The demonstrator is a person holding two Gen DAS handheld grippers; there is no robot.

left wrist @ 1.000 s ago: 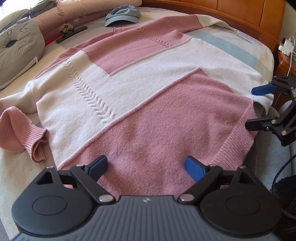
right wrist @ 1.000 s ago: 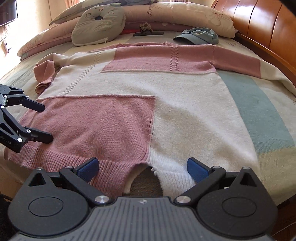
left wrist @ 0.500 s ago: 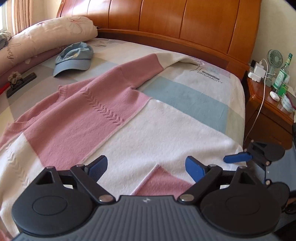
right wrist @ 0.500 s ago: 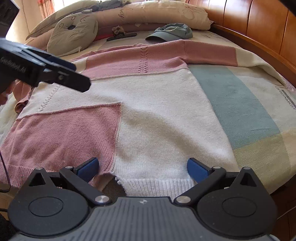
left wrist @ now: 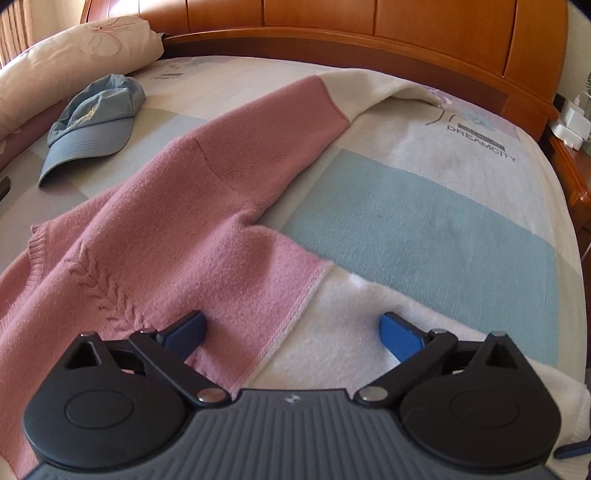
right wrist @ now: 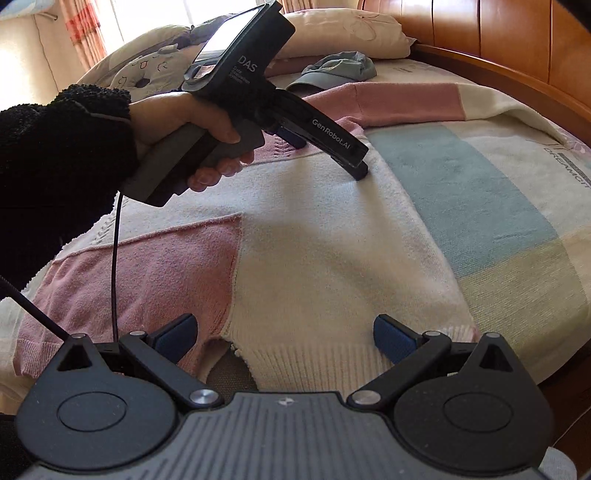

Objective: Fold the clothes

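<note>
Pink-white sweater [left wrist: 229,236] flat, beneath both tongs

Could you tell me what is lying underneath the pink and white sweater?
The sweater is spread flat on a bed covered by a sheet in blue, cream and white blocks. The sheet shows around the sweater; whatever lies directly beneath the knit is covered.

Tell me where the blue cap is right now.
The blue cap lies on the bed toward the headboard, upper left in the left wrist view, beside the pillow and just beyond the sweater's pink sleeve, not touching it.
</note>
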